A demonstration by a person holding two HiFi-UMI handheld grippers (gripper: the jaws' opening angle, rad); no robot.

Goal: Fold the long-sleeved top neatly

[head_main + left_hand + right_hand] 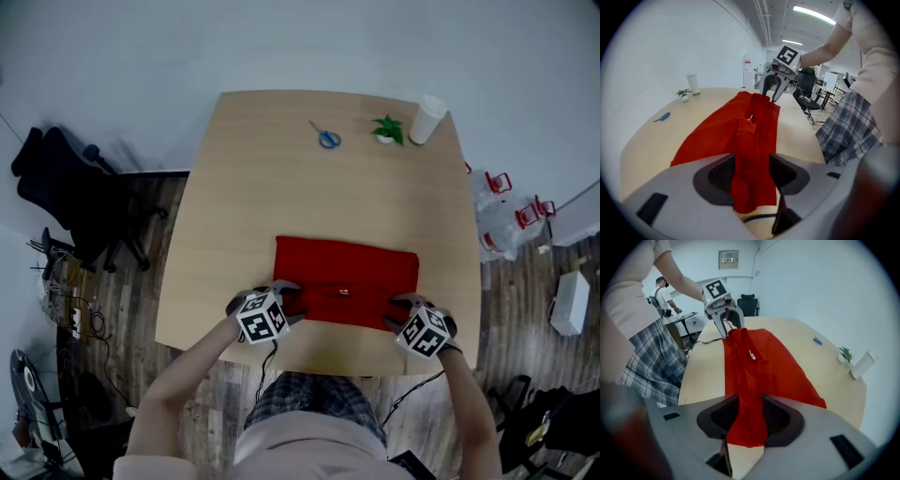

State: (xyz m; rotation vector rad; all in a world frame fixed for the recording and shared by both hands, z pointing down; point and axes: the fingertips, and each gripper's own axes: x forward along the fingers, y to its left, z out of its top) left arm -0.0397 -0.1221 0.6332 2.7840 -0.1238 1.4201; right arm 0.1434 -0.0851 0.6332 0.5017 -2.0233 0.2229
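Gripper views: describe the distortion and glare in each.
Left gripper view: fisheye with black corners, ceiling light blown out, table edge bowed. Right gripper view: same dark vignette, even light with no glare, red top sharp.

No text or label can be read.

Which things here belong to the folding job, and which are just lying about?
In the job: red top, left gripper, right gripper, table.
Lying about: scissors, small plant, white cup, office chair.
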